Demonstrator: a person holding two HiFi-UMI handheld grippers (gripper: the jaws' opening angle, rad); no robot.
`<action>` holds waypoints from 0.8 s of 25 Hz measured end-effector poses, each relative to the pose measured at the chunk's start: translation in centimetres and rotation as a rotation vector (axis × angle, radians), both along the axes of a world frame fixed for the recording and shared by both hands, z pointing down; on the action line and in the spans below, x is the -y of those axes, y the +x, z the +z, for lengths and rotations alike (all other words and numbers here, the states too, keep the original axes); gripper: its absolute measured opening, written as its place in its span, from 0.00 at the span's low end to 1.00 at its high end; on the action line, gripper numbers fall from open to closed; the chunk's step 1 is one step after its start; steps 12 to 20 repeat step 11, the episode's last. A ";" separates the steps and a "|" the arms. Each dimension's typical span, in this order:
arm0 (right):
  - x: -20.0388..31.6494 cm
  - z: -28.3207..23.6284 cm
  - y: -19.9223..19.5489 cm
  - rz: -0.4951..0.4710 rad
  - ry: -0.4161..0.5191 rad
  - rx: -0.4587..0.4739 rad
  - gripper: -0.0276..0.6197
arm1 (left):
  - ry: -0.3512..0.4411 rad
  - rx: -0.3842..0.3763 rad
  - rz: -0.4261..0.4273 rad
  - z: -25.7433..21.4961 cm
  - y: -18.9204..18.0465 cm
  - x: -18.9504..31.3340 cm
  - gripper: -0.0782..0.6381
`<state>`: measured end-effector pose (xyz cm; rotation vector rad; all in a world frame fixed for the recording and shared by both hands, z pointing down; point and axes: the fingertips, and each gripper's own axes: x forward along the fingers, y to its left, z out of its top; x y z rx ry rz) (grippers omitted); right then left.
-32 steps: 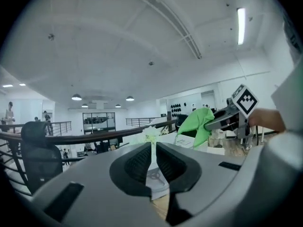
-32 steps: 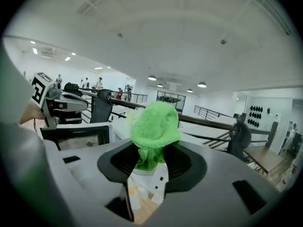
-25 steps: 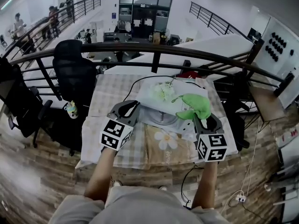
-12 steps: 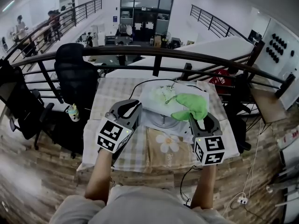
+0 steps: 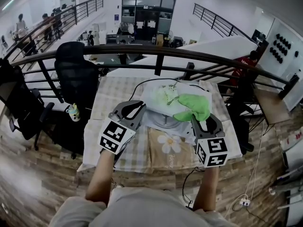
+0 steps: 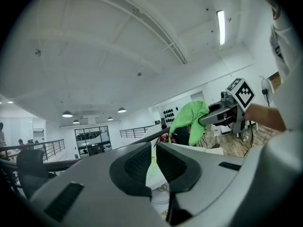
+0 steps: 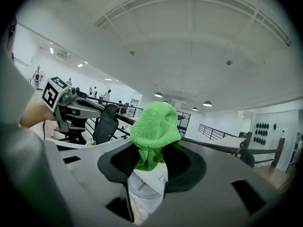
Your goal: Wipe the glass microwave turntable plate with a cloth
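The glass turntable plate lies low over the checked table, its hub showing below the jaws in the right gripper view. My left gripper is at the plate's left rim. Its jaws are closed to a thin slit with a pale greenish edge of the plate between them. My right gripper is shut on a bright green cloth, which bunches above its jaws over the plate's right side. From the left gripper the cloth hangs off the right gripper to the right.
A white sheet with green print lies behind the plate, and a beige mat with a flower in front. A black cable crosses the far table. A dark railing runs behind, with a black chair at the left.
Both grippers have shifted only slightly. The green cloth has drifted a little left over the plate. Both holds are unchanged.
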<state>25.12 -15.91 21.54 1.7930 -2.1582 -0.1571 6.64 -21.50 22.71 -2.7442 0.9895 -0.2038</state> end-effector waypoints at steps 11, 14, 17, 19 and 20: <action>-0.9 0.6 -0.3 0.004 -0.021 -0.030 0.30 | -0.023 0.009 0.006 0.7 0.1 -0.9 0.17; -0.9 0.6 -0.3 0.004 -0.021 -0.030 0.30 | -0.023 0.009 0.006 0.7 0.1 -0.9 0.17; -0.9 0.6 -0.3 0.004 -0.021 -0.030 0.30 | -0.023 0.009 0.006 0.7 0.1 -0.9 0.17; -0.9 0.6 -0.3 0.004 -0.021 -0.030 0.30 | -0.023 0.009 0.006 0.7 0.1 -0.9 0.17; -0.9 0.6 -0.3 0.004 -0.021 -0.030 0.30 | -0.023 0.009 0.006 0.7 0.1 -0.9 0.17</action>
